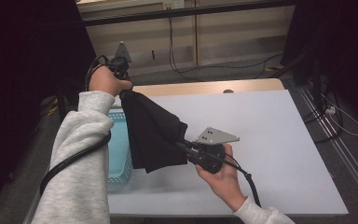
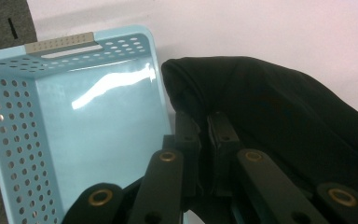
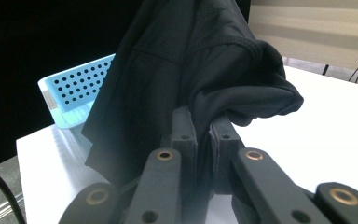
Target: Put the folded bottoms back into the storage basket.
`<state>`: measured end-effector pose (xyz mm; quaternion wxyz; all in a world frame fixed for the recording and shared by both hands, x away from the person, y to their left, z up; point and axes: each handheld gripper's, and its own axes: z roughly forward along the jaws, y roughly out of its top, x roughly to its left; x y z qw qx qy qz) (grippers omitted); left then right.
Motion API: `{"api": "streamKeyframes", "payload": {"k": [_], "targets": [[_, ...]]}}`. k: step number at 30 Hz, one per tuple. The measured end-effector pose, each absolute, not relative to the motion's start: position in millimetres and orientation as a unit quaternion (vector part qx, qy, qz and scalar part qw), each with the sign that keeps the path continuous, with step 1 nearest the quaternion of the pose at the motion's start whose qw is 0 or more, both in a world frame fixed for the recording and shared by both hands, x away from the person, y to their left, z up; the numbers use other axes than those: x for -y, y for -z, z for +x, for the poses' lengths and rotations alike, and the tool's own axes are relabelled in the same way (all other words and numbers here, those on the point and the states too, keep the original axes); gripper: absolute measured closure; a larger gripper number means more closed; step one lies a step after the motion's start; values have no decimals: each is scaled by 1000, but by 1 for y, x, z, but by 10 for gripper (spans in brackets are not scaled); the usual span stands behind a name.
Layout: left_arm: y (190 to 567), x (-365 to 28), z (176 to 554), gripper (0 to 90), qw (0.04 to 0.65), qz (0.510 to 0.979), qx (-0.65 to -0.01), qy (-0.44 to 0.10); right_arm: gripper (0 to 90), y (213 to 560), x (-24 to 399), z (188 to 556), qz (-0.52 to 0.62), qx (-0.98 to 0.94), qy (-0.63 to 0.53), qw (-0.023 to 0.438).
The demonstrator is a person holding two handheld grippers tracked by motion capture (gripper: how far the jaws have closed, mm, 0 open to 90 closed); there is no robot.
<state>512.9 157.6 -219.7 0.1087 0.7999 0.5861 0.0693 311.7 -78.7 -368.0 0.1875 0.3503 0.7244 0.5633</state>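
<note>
Cloth [image 1: 151, 135], black, clamped by both left gripper [image 1: 121, 74] and right gripper [image 1: 186, 147], hanging just beside blue basket [image 1: 119, 154]: best lowered evenly, grips kept tight until over its open floor.

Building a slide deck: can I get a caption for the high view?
Two hand-held claws, left and right, lift a black garment above a light blue basket.

Grey fleece sleeves [image 1: 81, 154], black tools with brass rivets, black cables
</note>
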Motion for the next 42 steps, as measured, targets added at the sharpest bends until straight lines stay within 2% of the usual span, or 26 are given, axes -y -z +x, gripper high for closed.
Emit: {"api": "streamKeyframes", "payload": {"k": [42], "targets": [[185,-204,506,849,117,779,-610,-85,833,351,36,322,319,-729,-582,169]]}}
